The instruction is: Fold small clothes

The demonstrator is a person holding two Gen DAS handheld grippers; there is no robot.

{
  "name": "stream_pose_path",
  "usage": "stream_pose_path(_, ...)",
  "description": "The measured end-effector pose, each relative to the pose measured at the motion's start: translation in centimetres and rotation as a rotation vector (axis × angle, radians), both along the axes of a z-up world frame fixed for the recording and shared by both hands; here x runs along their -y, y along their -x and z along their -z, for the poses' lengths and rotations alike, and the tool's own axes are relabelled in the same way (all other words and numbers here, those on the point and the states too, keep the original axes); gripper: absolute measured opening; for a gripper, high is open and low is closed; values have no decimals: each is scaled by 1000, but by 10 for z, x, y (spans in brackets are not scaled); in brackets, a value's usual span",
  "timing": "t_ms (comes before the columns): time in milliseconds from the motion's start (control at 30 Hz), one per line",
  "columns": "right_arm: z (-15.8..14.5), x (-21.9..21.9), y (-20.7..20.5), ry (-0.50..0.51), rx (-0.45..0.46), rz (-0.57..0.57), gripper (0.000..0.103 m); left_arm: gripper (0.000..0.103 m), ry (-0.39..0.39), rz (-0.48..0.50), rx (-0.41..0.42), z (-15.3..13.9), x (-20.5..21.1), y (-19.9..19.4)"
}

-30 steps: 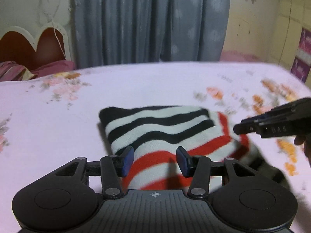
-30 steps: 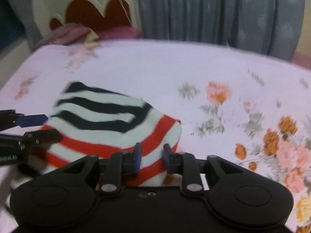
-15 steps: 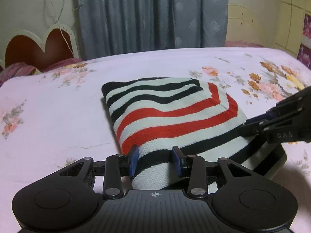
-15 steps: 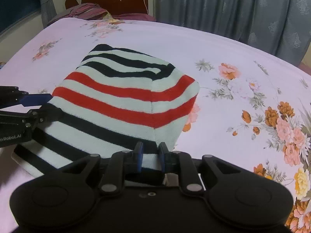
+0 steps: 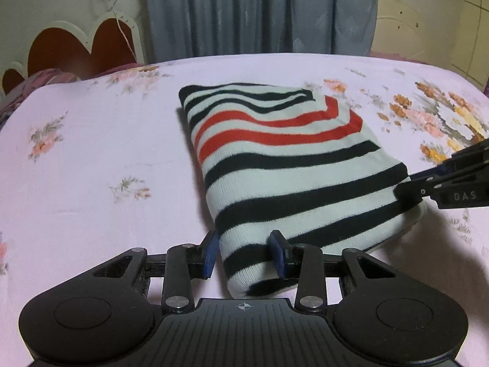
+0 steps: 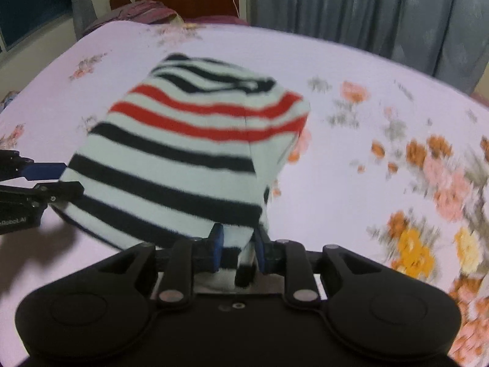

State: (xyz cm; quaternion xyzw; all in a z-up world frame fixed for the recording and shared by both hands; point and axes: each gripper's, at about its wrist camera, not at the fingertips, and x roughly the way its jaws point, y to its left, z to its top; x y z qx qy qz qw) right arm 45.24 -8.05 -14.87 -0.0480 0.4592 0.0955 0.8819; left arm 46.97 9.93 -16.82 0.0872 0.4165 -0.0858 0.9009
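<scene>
A folded striped garment (image 5: 284,165), white with black and red stripes, lies on the pink floral bed sheet (image 5: 91,153). My left gripper (image 5: 244,253) sits at its near left corner; the jaws stand apart with the cloth between them, the left pad off the cloth. My right gripper (image 6: 237,250) is at the near right corner (image 6: 183,159), its jaws parted with a fold of cloth between them. Each gripper shows in the other's view: the right one at the right edge (image 5: 440,186), the left one at the left edge (image 6: 33,183).
A heart-shaped headboard (image 5: 76,42) and a dark pink pillow (image 6: 137,12) stand at the far left end of the bed. Grey-blue curtains (image 5: 259,12) hang behind the bed. Orange and yellow flower prints cover the sheet's right side (image 6: 428,183).
Both grippers have drawn the garment's near edge toward the cameras, so more black stripes show. Both jaws have spread wider than half a second ago.
</scene>
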Motion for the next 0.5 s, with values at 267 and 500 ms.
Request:
stream_pose_path(267, 15, 4, 5, -25, 6, 5, 22, 37, -3, -36, -3, 13, 0, 4)
stream_pose_path(500, 17, 6, 7, -38, 18, 5, 22, 37, -19, -47, 9, 15, 3, 6)
